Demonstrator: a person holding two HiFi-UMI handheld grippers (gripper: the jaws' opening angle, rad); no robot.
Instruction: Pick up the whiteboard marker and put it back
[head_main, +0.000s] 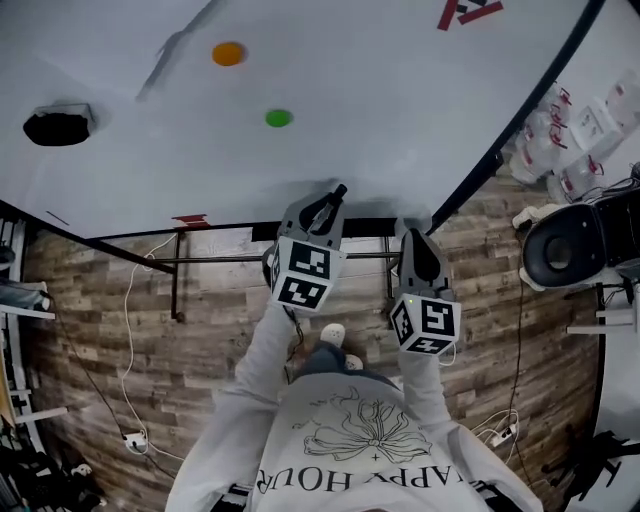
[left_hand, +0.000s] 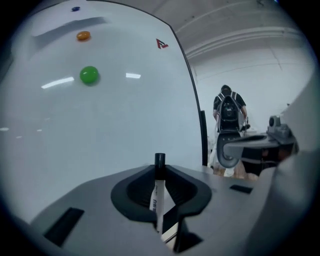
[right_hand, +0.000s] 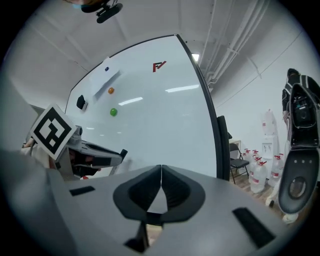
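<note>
The left gripper (left_hand: 159, 171) pinched the whiteboard marker (left_hand: 158, 196), cap toward twelve o'clock, seemingly off the whiteboard (left_hand: 100, 125). The right gripper (right_hand: 161, 172) kept its jaws together, empty.

White, black-capped whiteboard marker (left_hand: 158, 200), green magnet (left_hand: 89, 75), orange magnet (left_hand: 83, 36), brown wood-grain floor (head_main: 110, 330)

Bright, even light here. I see strip-light glare on the glossy white whiteboard (left_hand: 150, 110); gripper views fisheye-warped, corners vignetted black.
</note>
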